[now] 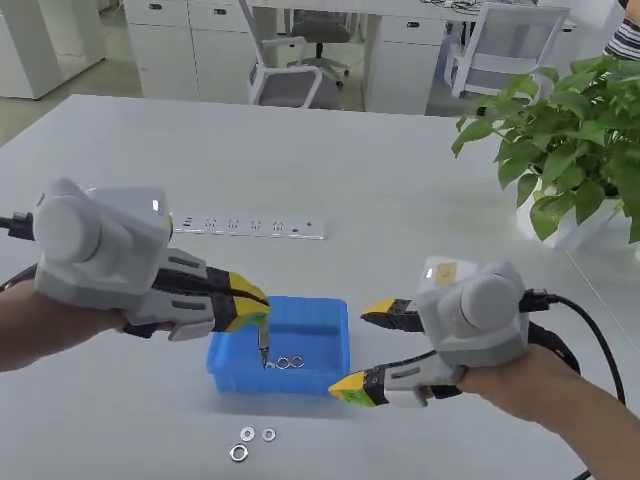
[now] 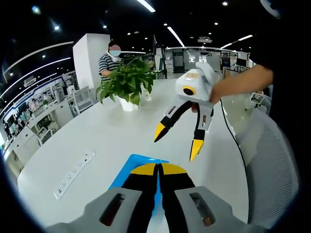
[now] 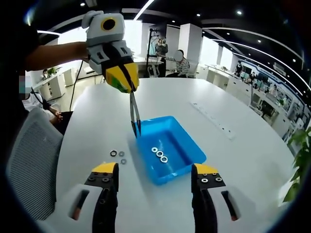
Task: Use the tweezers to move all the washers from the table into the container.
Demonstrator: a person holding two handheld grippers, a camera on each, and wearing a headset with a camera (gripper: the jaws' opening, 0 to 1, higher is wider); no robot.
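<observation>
While my left gripper (image 1: 258, 305) is clamped tight on the tweezers (image 3: 134, 114), their tips hang at the rim of the blue container (image 1: 330, 308); I cannot tell whether they pinch anything. Three washers (image 3: 159, 153) lie inside. Three loose washers (image 1: 250, 441) wait near the table (image 1: 400, 200) front edge. My right gripper (image 2: 176, 144) gapes wide, empty. Roughly halfway, I judge.
</observation>
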